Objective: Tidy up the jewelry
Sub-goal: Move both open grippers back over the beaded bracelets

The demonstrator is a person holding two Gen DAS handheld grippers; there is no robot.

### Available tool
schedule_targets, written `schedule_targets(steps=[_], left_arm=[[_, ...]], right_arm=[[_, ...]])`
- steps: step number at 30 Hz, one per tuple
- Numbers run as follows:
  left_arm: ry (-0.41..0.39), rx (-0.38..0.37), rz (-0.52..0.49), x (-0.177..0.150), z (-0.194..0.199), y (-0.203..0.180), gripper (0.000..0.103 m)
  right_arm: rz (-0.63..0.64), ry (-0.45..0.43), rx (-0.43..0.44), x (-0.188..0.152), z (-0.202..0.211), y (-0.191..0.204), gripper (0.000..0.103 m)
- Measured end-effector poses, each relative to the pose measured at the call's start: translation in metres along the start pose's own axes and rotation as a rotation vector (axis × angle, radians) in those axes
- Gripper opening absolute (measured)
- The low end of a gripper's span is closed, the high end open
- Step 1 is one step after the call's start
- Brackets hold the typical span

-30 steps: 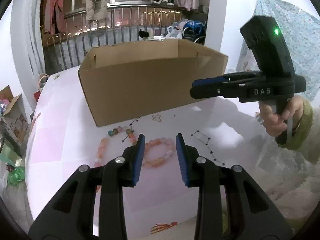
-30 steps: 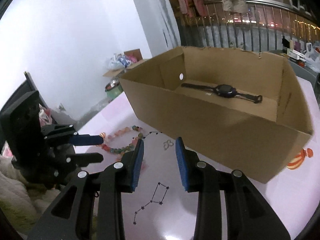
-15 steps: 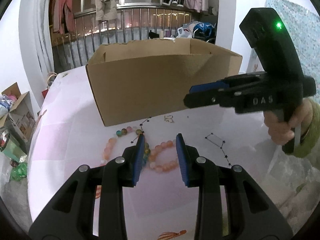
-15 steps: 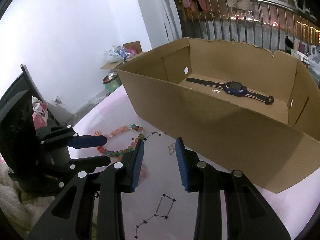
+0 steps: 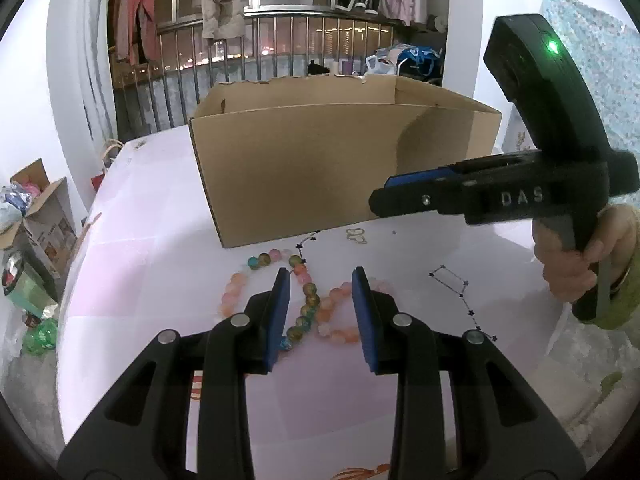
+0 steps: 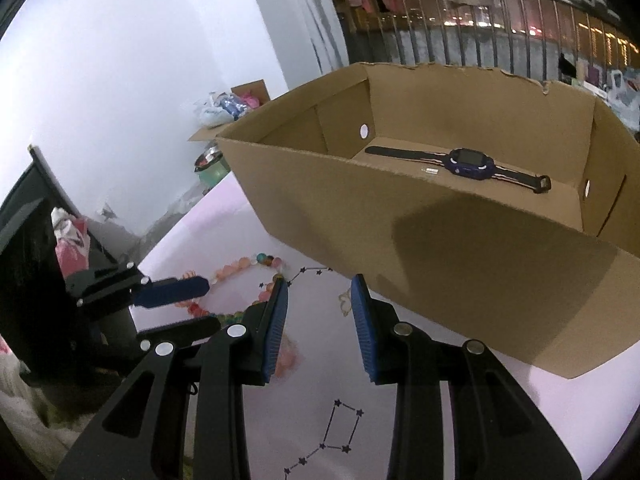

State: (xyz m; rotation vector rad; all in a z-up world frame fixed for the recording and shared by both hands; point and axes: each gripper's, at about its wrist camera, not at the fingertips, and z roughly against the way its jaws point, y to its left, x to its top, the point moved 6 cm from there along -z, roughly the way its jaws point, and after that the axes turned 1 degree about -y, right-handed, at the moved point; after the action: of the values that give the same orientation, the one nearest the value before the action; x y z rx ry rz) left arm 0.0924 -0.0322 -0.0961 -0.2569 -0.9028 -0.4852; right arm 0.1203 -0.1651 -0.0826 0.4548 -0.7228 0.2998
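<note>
A multicoloured bead bracelet [image 5: 307, 307] and a pink bead bracelet [image 5: 338, 333] lie overlapping on the white table, in front of a cardboard box [image 5: 320, 160]. My left gripper [image 5: 320, 270] hovers over them, open, with the beads showing in the gap and no pad pressing on them. A small metal charm [image 6: 344, 303] lies near the box's front wall. My right gripper [image 6: 319, 280] is open just before the charm and holds nothing. Inside the box [image 6: 460, 232] rests a dark blue watch [image 6: 466, 160]. Each gripper shows in the other's view: right gripper [image 5: 378, 200], left gripper [image 6: 200, 306].
A hand [image 5: 576, 264] with a green sleeve grips the right tool. Printed constellation lines [image 6: 344, 424] mark the tabletop. Beyond the table stand a metal railing [image 5: 280, 52] with hanging clothes, and boxes and bags [image 5: 36, 216] on the floor at the left.
The right gripper has sunk a little and closed in on the box and the charm. In the left view the multicoloured bracelet has slid in between the left fingers.
</note>
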Motion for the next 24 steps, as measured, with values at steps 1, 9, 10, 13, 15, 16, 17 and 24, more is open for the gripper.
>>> schedule_targets(steps=[1, 9, 10, 13, 15, 16, 17, 24], left_arm=[[-0.001, 0.002, -0.004, 0.000, 0.000, 0.000, 0.030], [0.001, 0.001, -0.010, -0.004, 0.000, -0.002, 0.030], [0.000, -0.001, -0.007, -0.005, 0.001, -0.002, 0.030], [-0.001, -0.001, -0.006, -0.007, 0.002, -0.003, 0.030], [0.000, -0.003, -0.005, -0.008, 0.002, -0.003, 0.030], [0.000, -0.002, -0.005, -0.007, 0.002, -0.003, 0.030], [0.000, -0.004, -0.002, -0.008, 0.002, -0.003, 0.030], [-0.006, -0.010, 0.005, -0.010, 0.001, 0.000, 0.030]], right_arm=[[-0.003, -0.001, -0.003, 0.001, -0.001, 0.000, 0.033], [-0.021, 0.001, -0.032, 0.005, -0.007, -0.004, 0.033], [-0.027, 0.000, -0.036, 0.005, -0.008, -0.004, 0.033], [-0.041, -0.008, -0.053, 0.006, -0.008, -0.006, 0.033], [-0.045, -0.009, -0.051, 0.006, -0.008, -0.007, 0.033], [-0.043, -0.010, -0.053, 0.006, -0.008, -0.007, 0.033], [-0.040, -0.011, -0.058, 0.006, -0.008, -0.007, 0.033], [-0.065, -0.020, -0.068, 0.006, -0.007, -0.009, 0.032]])
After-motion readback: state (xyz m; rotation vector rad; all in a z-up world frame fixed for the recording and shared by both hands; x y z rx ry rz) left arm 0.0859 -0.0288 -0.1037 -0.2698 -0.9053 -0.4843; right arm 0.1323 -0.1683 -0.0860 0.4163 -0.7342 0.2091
